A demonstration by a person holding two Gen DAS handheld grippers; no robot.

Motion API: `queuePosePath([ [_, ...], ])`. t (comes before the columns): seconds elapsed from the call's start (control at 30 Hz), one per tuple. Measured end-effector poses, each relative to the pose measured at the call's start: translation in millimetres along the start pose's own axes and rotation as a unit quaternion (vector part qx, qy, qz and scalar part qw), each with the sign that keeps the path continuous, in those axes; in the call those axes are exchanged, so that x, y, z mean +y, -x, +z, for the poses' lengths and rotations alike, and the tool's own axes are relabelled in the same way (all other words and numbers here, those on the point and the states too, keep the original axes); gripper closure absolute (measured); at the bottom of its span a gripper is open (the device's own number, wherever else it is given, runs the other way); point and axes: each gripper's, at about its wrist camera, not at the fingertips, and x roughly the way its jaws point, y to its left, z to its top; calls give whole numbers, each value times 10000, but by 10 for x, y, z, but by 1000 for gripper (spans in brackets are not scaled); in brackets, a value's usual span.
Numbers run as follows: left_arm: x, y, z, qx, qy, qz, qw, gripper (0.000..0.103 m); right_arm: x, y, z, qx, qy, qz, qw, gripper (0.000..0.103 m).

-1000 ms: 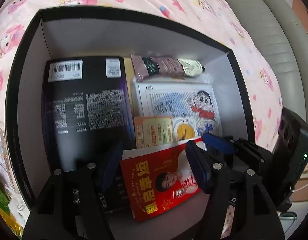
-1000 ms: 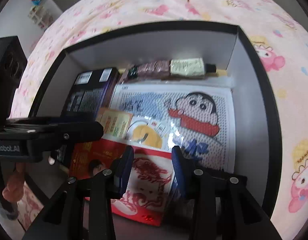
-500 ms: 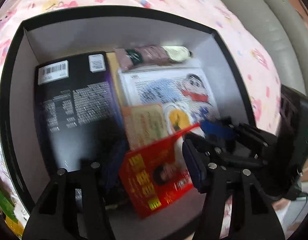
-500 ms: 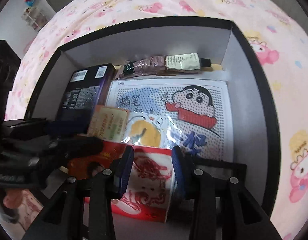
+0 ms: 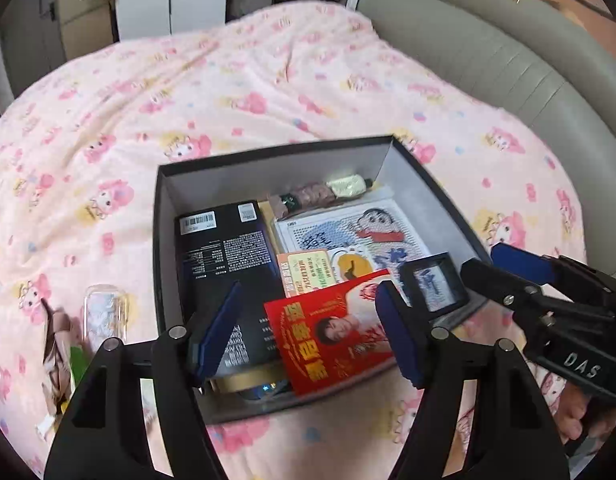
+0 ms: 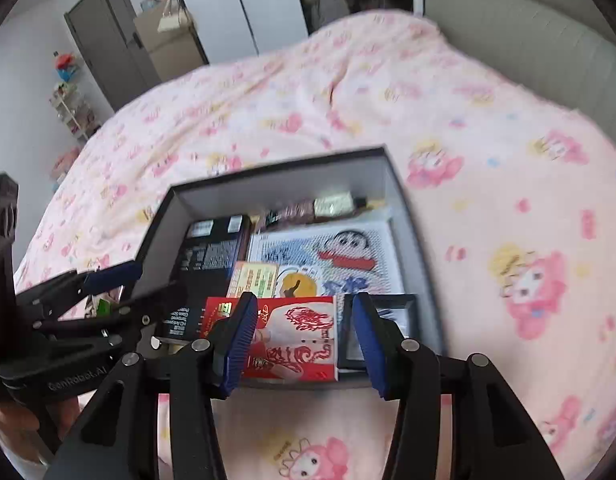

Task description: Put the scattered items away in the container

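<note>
Both grippers are clear of the box now. My left gripper (image 5: 308, 332) sits at lower centre of its view with jaws spread wide and nothing between them; they have just been opening. A second ago it hovered low inside the box; the view has since pulled back to show the whole black box (image 5: 160, 240) on the pink bedspread (image 5: 227, 92).

At the lower left of that frame, a clear packet (image 5: 103, 312) and a few wrappers (image 5: 59, 352) lie outside the box on the bedspread, so I judge tidying isn't finished.

Centre frame, the red envelope (image 5: 332, 332) rests inside at the near edge, released, its long axis tilted toward upper right, overlapping the black carton (image 5: 223, 256).

My right gripper (image 6: 303, 340) has also just been opening, about half apart, empty. Beneath it the red envelope (image 6: 295, 336) looks squarer to the near wall.
</note>
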Motion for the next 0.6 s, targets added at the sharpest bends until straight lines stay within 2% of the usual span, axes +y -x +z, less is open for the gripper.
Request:
queuePosePath([
  [0.03, -28, 73, -34, -87, 29, 31, 10000, 30, 13, 27, 14, -72, -5, -41, 10000, 57],
  [0.1, -14, 258, -86, -264, 67, 62, 9996, 18, 61, 122, -18, -184, 3, -119, 9998, 57],
  [0.13, 4, 317, -101, -363, 93, 92, 9993, 15, 96, 157, -48, -237, 23, -152, 9996, 57],
  [0.3, -30, 585, -305, -732, 151, 301, 9968, 11, 218, 383, -263, -432, 166, -357, 9983, 53],
  [0.37, -29, 721, -408, -841, 201, 443, 9953, 7, 248, 469, -364, -473, 151, -305, 9983, 44],
  [0.43, -26, 849, -500, -938, 197, 548, 9939, 5, 293, 530, -458, -514, 130, -288, 9982, 41],
  [0.5, -16, 950, -590, -990, 192, 577, 9932, 1, 342, 576, -537, -564, 125, -298, 9979, 40],
  [0.6, 19, 1060, -735, -993, 299, 580, 9929, 1, 415, 699, -674, -701, 150, -385, 9967, 36],
])
